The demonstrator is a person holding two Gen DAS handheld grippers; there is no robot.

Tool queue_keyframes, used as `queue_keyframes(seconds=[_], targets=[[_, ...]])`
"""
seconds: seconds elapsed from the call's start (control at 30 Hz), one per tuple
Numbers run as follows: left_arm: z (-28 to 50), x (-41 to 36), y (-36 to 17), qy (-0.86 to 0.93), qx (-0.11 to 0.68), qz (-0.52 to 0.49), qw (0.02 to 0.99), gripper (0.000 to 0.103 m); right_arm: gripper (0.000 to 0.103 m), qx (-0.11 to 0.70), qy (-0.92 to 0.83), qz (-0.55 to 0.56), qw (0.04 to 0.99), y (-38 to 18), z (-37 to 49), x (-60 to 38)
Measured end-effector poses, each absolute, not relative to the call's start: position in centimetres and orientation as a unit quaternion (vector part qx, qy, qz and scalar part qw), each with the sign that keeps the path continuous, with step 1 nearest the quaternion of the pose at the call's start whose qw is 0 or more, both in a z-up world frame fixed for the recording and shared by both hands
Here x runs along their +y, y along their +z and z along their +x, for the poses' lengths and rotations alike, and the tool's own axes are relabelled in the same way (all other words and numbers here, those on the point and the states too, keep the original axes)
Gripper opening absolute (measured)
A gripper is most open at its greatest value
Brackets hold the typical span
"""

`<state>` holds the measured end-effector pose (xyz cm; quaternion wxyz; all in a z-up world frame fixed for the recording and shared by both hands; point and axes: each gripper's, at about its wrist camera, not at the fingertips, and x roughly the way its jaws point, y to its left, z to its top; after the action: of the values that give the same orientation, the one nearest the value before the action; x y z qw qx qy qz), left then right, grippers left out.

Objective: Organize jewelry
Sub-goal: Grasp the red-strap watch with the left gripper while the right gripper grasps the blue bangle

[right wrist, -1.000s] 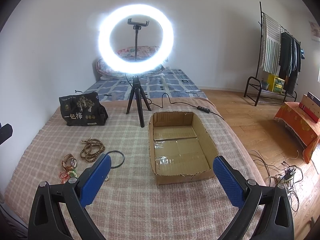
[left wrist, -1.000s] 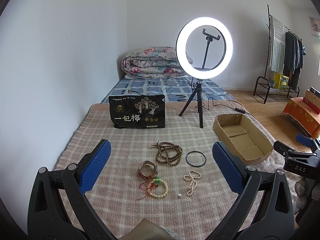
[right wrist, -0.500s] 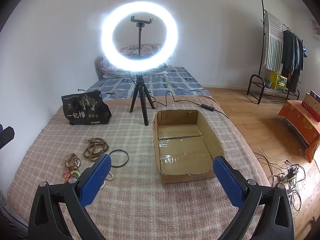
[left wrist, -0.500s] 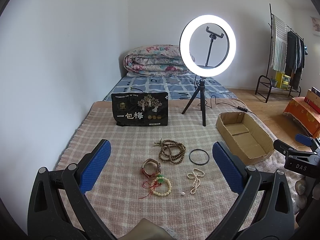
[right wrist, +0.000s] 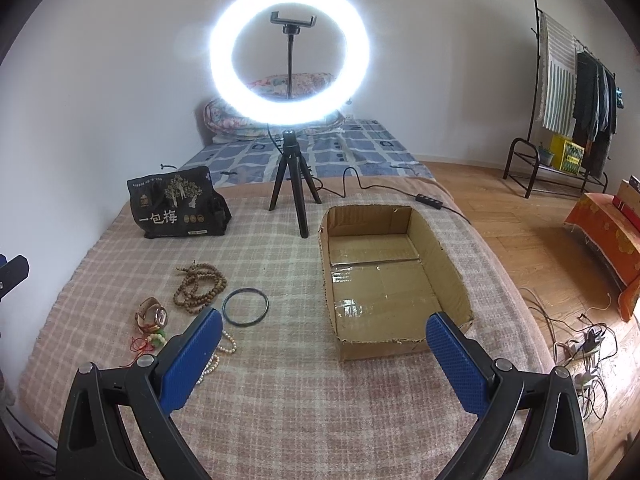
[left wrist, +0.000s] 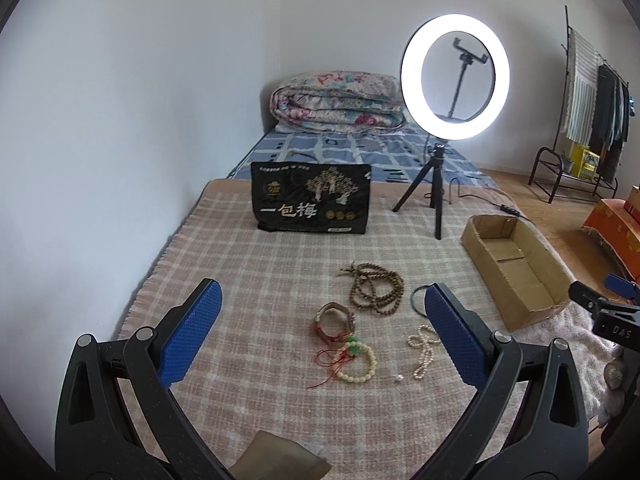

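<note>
Both the left gripper (left wrist: 320, 304) and the right gripper (right wrist: 324, 338) hovered with jaws wide apart, holding nothing. The wooden bead necklace (left wrist: 376, 288), watch (left wrist: 335, 318), black bangle (right wrist: 245, 306) and pearl strand (left wrist: 422, 350) lay on the checked blanket (left wrist: 280, 272), left of the empty cardboard box (right wrist: 384, 276).

I read "一包梅" on the black bag (left wrist: 311, 204) — and "DAS" on my right tongs (left wrist: 616, 314), nothing more.

Pearl strand (right wrist: 224, 350) half hidden — behind right gripper's jaws.
</note>
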<state>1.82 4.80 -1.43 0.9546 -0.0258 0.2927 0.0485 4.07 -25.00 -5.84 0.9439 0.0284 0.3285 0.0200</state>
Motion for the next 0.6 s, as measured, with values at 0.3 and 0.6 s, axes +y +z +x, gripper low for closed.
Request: queue_keyframes(seconds=[0.3,0.6], targets=[[3.7,9.7,-4.5,0.058,0.356,-0.08,0.929,0.103,0.103,0.356,0.049,0.035,0.933,-6.7,6.0,-23.3],[6.2,10.0,-6.1,0.059,0.384,-0.074,0.919,0.103,0.103,0.386,0.08,-0.003,0.919,-9.3,10.1,-20.1]])
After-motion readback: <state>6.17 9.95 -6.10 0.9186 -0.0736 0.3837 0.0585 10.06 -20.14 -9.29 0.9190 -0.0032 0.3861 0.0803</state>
